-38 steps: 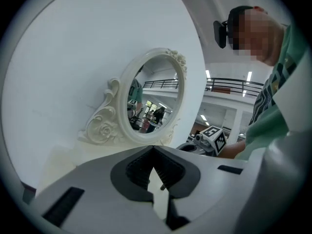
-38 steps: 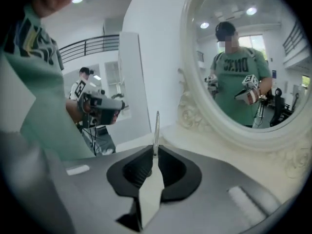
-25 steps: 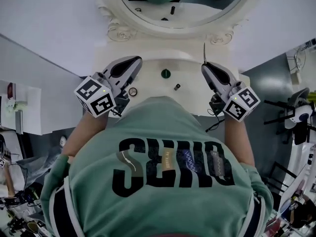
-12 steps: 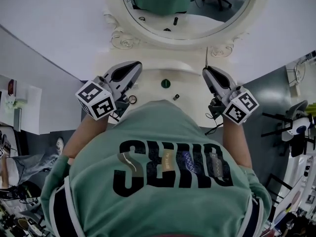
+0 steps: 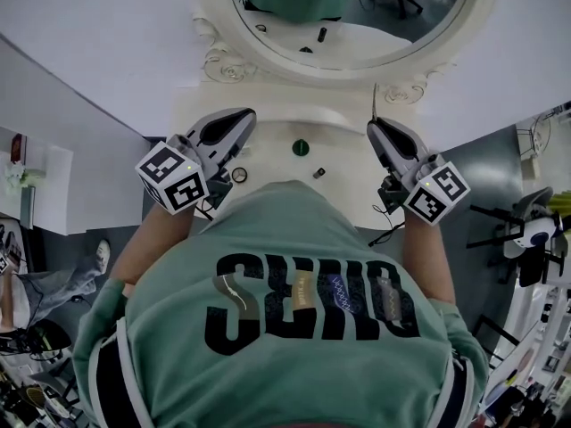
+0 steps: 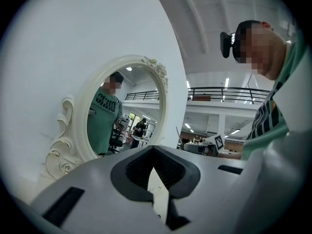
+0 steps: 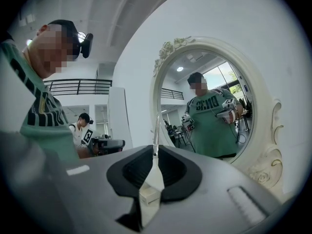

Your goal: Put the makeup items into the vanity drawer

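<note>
Change: oval cream-framed mirror (image 5: 339, 61) lower in head view than before; grippers unmoved.
Left gripper (image 5: 245, 114): jaws tip to tip, empty.
Right gripper (image 5: 375, 125): pinches thin silvery stick (image 7: 156, 130).
Makeup: round green pot (image 5: 301, 147), small dark tube (image 5: 318, 173), on cream vanity top (image 5: 268, 141).
Writing: black letters on green shirt (image 5: 303, 239), reading unsure.

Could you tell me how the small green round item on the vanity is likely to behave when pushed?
The green round item looks small, so it is probably light and easily slid. Its round outline suggests it may roll if tipped onto its side.
</note>
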Available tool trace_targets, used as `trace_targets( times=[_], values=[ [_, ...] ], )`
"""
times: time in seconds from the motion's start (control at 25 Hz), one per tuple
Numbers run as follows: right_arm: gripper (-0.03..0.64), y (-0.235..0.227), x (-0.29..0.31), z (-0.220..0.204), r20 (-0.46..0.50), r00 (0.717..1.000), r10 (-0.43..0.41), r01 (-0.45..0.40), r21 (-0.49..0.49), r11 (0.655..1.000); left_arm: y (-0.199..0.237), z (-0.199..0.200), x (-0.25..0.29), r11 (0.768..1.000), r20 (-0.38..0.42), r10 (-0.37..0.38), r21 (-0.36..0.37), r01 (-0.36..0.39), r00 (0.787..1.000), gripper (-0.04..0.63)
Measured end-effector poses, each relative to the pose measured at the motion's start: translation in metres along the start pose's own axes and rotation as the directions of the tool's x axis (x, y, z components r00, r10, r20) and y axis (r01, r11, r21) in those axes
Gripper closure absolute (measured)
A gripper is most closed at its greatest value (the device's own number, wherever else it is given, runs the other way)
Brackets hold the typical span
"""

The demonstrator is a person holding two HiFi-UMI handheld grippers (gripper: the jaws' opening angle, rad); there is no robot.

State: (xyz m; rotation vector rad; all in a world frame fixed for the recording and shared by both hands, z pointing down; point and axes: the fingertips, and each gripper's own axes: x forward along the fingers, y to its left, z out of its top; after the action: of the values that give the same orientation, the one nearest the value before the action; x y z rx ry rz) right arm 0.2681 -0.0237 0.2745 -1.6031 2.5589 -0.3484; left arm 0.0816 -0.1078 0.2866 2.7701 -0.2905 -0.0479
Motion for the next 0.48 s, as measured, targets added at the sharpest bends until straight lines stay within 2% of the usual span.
trace_targets(
  times=[0.12, 0.24, 0.48],
  values=[
    [0.572, 0.002, 0.015, 0.001, -0.041, 0.999, 0.019, -0.021, -0.035, 0.999, 0.012, -0.001, -0.007, 0.999, 0.004, 0.033, 0.004, -0.033, 0.999, 0.597],
    [0.572, 0.005, 0.042, -0.007, -0.126, 0.991, 0.052, -0.062, -0.078, 0.995, 0.033, -0.006, -0.021, 0.995, 0.01, 0.099, 0.0, -0.099, 0.995, 0.597],
    [0.571, 0.018, 0.131, -0.056, -0.324, 0.936, 0.138, -0.193, -0.144, 0.971, 0.099, -0.035, -0.064, 0.968, -0.022, 0.25, -0.032, -0.251, 0.968, 0.597]
  ],
)
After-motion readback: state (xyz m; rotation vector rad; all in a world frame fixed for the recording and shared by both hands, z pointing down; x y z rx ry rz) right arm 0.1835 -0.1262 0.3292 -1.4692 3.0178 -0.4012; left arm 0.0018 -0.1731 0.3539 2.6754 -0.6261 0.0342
